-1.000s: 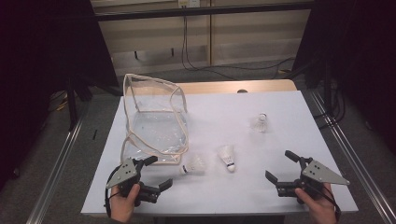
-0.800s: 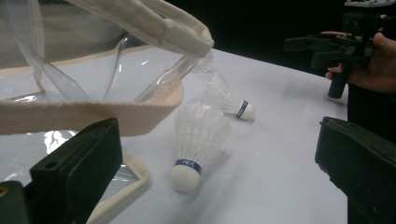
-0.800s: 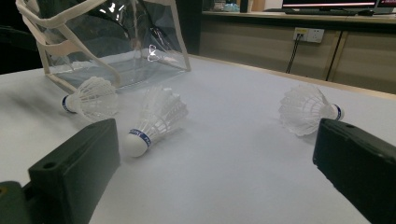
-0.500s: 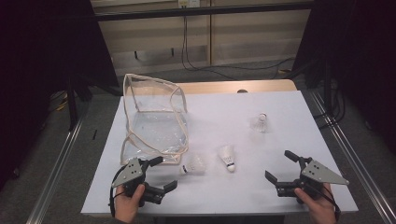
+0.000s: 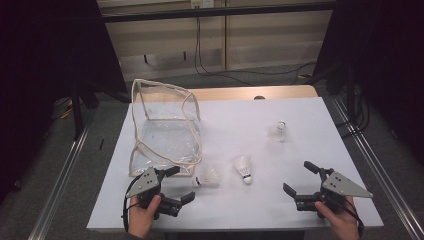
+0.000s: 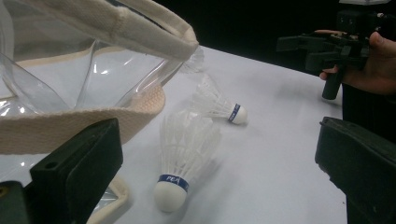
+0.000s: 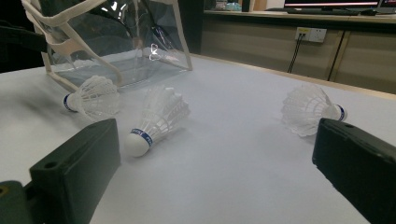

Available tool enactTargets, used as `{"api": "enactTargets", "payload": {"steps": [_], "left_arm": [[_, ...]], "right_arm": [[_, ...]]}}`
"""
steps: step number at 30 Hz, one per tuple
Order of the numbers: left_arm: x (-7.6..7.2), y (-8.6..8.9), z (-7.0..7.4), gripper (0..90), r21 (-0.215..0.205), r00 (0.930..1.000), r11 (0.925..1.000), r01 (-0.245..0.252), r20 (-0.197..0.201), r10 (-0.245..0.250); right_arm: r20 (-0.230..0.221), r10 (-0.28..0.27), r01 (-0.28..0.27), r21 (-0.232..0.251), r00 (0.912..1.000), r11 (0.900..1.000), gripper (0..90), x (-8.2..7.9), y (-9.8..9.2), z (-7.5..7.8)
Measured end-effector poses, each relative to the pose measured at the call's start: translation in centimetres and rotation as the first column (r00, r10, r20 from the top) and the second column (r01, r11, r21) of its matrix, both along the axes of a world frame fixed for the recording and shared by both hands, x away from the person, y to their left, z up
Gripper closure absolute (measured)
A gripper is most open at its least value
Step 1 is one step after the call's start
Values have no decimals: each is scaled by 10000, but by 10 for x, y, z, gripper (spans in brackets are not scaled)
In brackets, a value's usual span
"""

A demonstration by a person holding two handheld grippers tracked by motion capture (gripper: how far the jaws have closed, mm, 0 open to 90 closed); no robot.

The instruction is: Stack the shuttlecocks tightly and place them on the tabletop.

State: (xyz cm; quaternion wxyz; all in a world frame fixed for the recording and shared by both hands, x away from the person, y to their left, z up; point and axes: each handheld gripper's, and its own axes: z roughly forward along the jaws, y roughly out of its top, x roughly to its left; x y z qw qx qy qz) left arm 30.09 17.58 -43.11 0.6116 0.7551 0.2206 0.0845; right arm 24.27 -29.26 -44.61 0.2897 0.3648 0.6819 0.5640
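Change: left gripper (image 5: 176,185) sits lower and further right than in the earlier frames, now just below the bag's near corner and turned toward the nearest shuttlecock (image 5: 208,177) — right gripper (image 5: 300,181) looks unmoved at lower right.
Meaning: probably the approach step, lining up to pick the nearest shuttlecock, likely for the clear bag (image 5: 165,130); nothing picked up yet.
Left fingers: wide apart, empty; in the left gripper view the nearest shuttlecock (image 6: 184,156) lies between the two jaws but ahead of them, cork end toward the camera, not touched.
Right fingers: wide apart, empty, touching nothing; middle shuttlecock (image 7: 156,119) lies ahead of it in the right gripper view.
Shuttlecocks: three on the white table (image 5: 250,210) — nearest one at lower centre just beside the bag's near edge, middle shuttlecock (image 5: 243,168) right of it, far shuttlecock (image 5: 280,131) toward centre right, well apart.
Bag: upper left of the table, mouth open, cream trim, looks empty.
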Motion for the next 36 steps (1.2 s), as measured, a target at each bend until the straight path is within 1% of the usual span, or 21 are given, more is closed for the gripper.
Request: {"api": "enactTargets", "payload": {"steps": [10, 12, 18, 19, 20, 22, 26, 27, 28, 29, 36], "left_arm": [[1, -8, -1, 9, 87, 9997, 9997, 237, -82, -237], [2, -10, -2, 9, 161, 9996, 9995, 266, -121, -264], [2, -13, -2, 9, 213, 9995, 9994, 287, -169, -284], [3, -15, -2, 9, 312, 9994, 9991, 289, -186, -283], [3, -15, -2, 9, 312, 9994, 9991, 289, -186, -283], [3, -17, -1, 9, 415, 9989, 9984, 371, -289, -359], [3, -20, 0, 9, 535, 9984, 9978, 387, -428, -364], [3, -22, 0, 9, 470, 9980, 9982, 375, -519, -351], [3, -23, 0, 9, 503, 9978, 9979, 401, -541, -374], [3, -26, 0, 10, 659, 9977, 9969, 426, -546, -390], [4, -33, -3, 12, 837, 9967, 9954, 464, -706, -405]], "right_arm": [[-48, 4, -4, 2, 10000, 10000, 4, 0, 0, 0], [-13, 22, -22, 7, 10000, 10000, 4, 0, 1, 0], [-15, 46, -46, -23, 10000, 10000, 5, 0, 1, 0], [-25, 59, -59, -15, 10000, 10000, 5, 0, 1, 0], [-25, 59, -59, -15, 10000, 10000, 5, 0, 1, 0], [-30, 73, -73, -16, 10000, 10000, 5, 0, 1, 0], [-32, 75, -75, 27, 10000, 10000, 5, 0, 2, 0], [-37, 75, -75, 12, 10000, 10000, 5, 0, 2, 0], [-37, 75, -75, 12, 10000, 10000, 5, 0, 2, 0], [-48, 88, -88, -21, 9999, 10000, 5, 0, 1, 0], [-58, 114, -114, 15, 9999, 9999, 6, 0, 2, 0]]}}
